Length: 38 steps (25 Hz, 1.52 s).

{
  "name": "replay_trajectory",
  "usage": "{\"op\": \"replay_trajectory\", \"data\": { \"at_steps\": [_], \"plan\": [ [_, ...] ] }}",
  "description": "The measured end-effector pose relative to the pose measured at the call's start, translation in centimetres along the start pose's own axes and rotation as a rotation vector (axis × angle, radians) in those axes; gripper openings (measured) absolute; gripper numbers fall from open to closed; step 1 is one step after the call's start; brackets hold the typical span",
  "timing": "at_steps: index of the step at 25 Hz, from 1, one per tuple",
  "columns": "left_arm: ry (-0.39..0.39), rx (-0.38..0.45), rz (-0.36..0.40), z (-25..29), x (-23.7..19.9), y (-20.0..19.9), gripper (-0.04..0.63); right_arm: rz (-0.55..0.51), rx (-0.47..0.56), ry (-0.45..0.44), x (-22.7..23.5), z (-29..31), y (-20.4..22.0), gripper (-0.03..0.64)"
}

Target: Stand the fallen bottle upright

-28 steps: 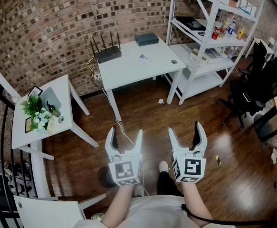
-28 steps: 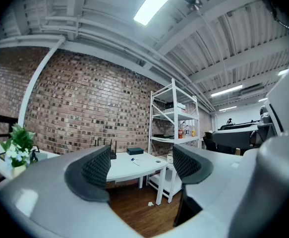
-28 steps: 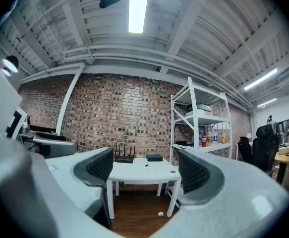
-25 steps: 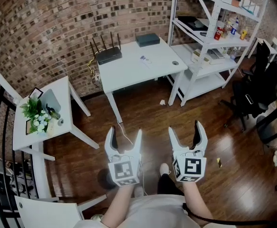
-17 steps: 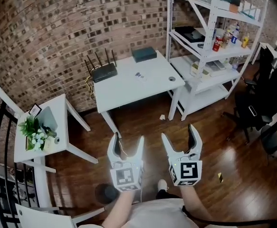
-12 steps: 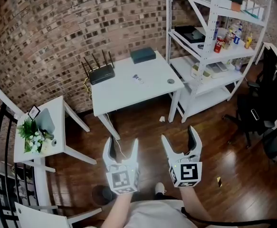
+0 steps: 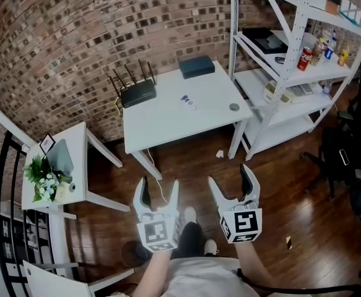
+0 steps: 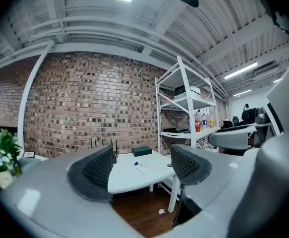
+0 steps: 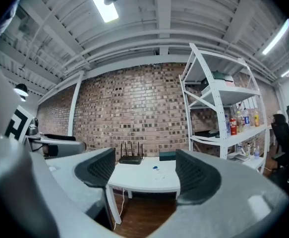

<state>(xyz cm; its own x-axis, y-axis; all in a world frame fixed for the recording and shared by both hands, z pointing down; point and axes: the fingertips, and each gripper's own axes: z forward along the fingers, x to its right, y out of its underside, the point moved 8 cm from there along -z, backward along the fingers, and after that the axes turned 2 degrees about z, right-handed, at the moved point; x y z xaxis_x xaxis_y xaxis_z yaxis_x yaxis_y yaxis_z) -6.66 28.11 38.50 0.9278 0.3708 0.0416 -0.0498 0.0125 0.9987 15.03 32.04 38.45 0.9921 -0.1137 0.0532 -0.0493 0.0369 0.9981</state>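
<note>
A small clear bottle [image 7: 188, 101] with blue on it lies on its side near the middle of the white table [image 7: 168, 122]. It also shows far off in the left gripper view as the bottle [image 8: 141, 166] and in the right gripper view as the bottle [image 9: 157, 170]. My left gripper [image 7: 160, 187] and right gripper [image 7: 228, 177] hover side by side over the wooden floor, short of the table's front edge, both pointing level at it. The left gripper is open and empty. The right gripper's jaws are closing with nothing between them.
A black router [image 7: 137, 92] and a dark green box [image 7: 197, 66] stand at the table's back, and a small round thing [image 7: 234, 107] lies by its right edge. A white shelf rack [image 7: 295, 73] stands to the right. A side table with flowers [image 7: 50, 175] stands to the left.
Both grippers have travelled forward with the person toward the white table, which now shows larger and nearer. Nothing was taken hold of.
</note>
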Motion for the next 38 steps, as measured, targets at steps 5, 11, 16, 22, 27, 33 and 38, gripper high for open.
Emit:
{"op": "replay_trajectory", "data": {
  "at_steps": [5, 11, 16, 22, 27, 33, 38],
  "plan": [
    [0.059, -0.022, -0.028, 7.9, -0.9, 0.9, 0.376, -0.017, -0.031, 0.002, 1.8, 6.5, 0.0, 0.368],
    [0.053, 0.033, -0.045, 17.0, -4.1, -0.9, 0.377, -0.052, -0.009, -0.024, 3.0, 16.8, -3.0, 0.368],
    [0.065, 0.008, -0.064, 22.1, -6.8, 0.0, 0.377, -0.031, -0.036, -0.053, 2.2, 23.9, -2.0, 0.368],
    [0.065, -0.039, -0.103, 27.4, -9.7, 1.0, 0.377, -0.013, -0.117, -0.086, 1.7, 29.6, 0.1, 0.368],
    [0.029, -0.059, -0.123, 33.2, -10.0, 1.9, 0.377, 0.046, -0.148, -0.111, 5.9, 35.8, 1.0, 0.367],
    [0.015, -0.083, -0.092, 41.3, -10.1, 1.1, 0.377, 0.088, -0.190, -0.231, 9.6, 46.4, 1.0, 0.357],
    [-0.026, -0.087, -0.080, 48.1, -10.0, 1.3, 0.377, 0.042, -0.206, -0.322, 12.0, 53.8, 0.9, 0.357]
  ]
}}
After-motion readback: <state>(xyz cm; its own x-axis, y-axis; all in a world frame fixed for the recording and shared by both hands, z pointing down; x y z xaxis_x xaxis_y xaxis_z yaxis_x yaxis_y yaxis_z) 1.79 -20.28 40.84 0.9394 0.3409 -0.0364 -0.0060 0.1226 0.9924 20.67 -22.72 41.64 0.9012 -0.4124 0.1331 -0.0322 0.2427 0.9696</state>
